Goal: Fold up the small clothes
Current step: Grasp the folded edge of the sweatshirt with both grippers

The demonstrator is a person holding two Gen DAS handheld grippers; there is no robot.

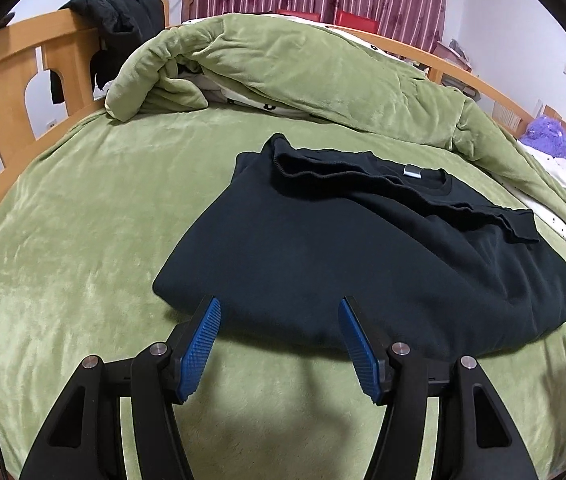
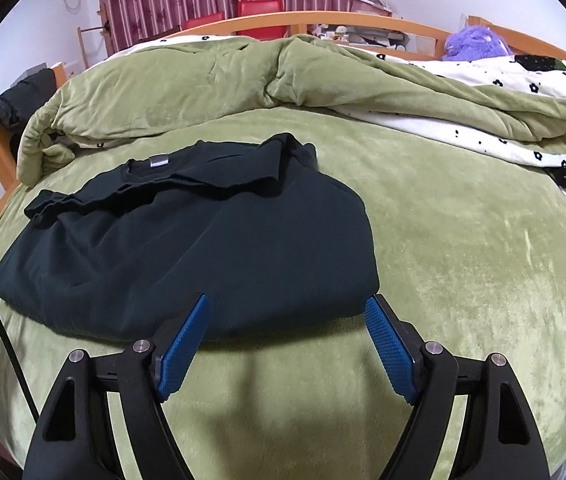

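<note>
A black T-shirt (image 1: 363,248) lies partly folded on the green bed cover, sleeves folded in across the collar, a grey neck label (image 1: 413,171) showing. It also shows in the right wrist view (image 2: 187,248). My left gripper (image 1: 279,304) is open and empty, its blue pads at the shirt's near hem, left part. My right gripper (image 2: 287,302) is open and empty, its blue pads at the near hem by the shirt's right corner.
A bunched green quilt (image 1: 303,68) with a white flowered lining (image 2: 503,80) lies behind the shirt. A wooden bed frame (image 1: 15,80) holds dark clothes (image 1: 119,12). A purple plush toy (image 2: 475,42) sits at the far right. Green cover (image 2: 463,240) stretches to the right.
</note>
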